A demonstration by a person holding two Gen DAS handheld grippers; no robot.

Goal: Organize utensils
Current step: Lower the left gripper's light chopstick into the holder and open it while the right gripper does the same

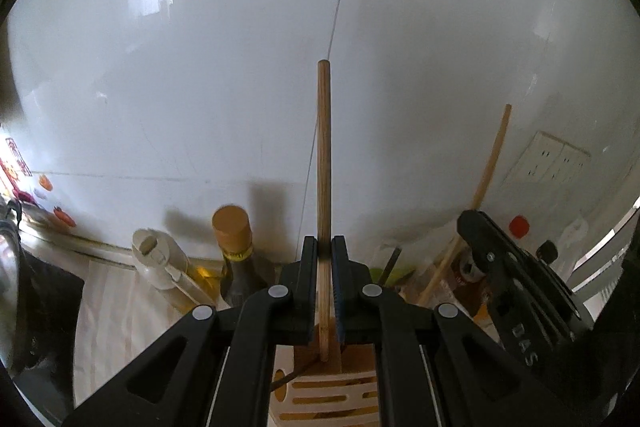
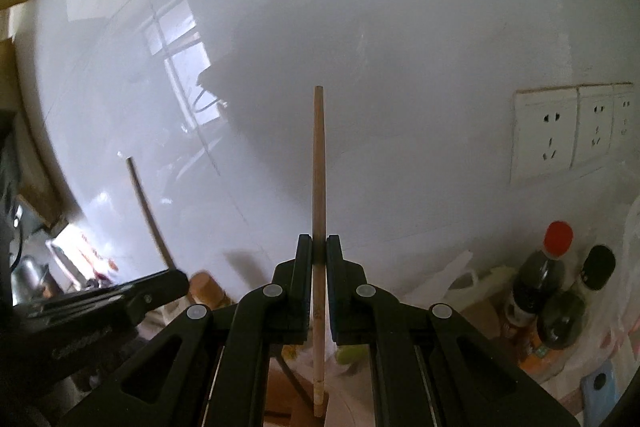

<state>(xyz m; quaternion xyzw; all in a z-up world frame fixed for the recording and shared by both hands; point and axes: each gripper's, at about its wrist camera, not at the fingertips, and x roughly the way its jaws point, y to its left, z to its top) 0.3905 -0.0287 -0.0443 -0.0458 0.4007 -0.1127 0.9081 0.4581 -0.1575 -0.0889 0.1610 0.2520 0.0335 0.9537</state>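
Observation:
My left gripper [image 1: 324, 247] is shut on a wooden chopstick [image 1: 323, 147] that stands upright, its top against the white wall. The chopstick's lower end hangs just over a slotted white and wooden utensil holder [image 1: 332, 391]; whether it is inside a slot I cannot tell. My right gripper [image 2: 319, 245] is shut on a second wooden chopstick [image 2: 319, 167], also upright. Each gripper shows in the other's view: the right gripper [image 1: 468, 227] with its chopstick [image 1: 492, 163] at the right, the left gripper [image 2: 176, 281] with its chopstick [image 2: 148, 211] at the left.
A glossy white tiled wall [image 1: 200, 67] is close ahead. A tan-capped dark bottle [image 1: 232, 231] and a white bottle [image 1: 160, 259] stand left of the holder. Wall sockets [image 2: 548, 131], a red-capped bottle [image 2: 540, 279], a black-capped bottle [image 2: 592, 267] and a white plastic bag [image 2: 460, 279] are at the right.

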